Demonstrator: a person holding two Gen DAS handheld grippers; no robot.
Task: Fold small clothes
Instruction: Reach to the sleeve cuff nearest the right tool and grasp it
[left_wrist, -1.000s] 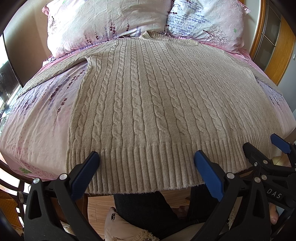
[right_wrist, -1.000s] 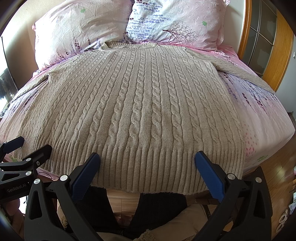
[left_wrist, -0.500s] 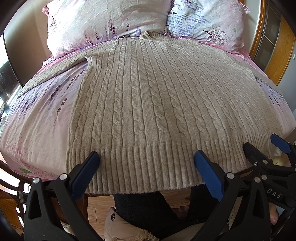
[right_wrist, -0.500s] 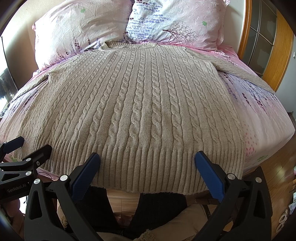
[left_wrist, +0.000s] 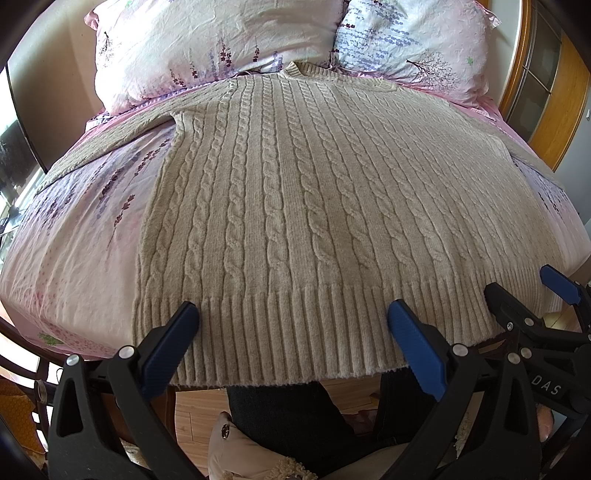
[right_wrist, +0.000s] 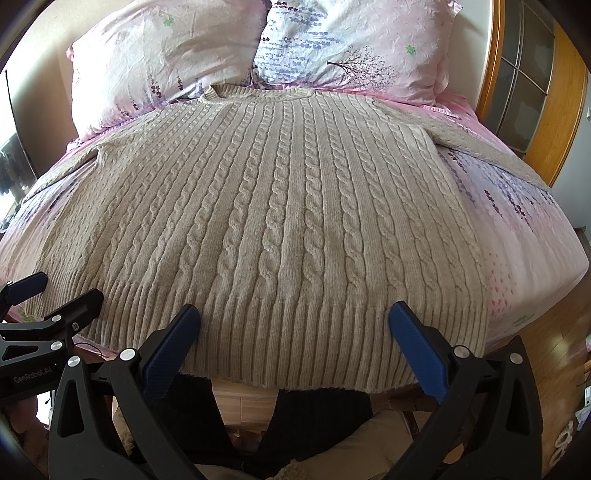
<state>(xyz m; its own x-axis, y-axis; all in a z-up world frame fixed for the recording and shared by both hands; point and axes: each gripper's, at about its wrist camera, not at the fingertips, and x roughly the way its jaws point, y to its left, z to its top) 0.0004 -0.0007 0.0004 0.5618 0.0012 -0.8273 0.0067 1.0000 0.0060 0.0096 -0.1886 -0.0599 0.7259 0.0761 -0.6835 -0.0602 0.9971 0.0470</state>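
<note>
From the left wrist view, the sweater (left_wrist: 314, 221) lies flat and unfolded on the bed (left_wrist: 74, 240), so folding seems not yet begun. The left tongs (left_wrist: 291, 325) hover wide open and empty over the ribbed hem, toward its left half.

From the right wrist view, the right tongs (right_wrist: 293, 325) gape equally wide, holding nothing, above the hem's right half. The next move likely calls for closing on the hem.
</note>
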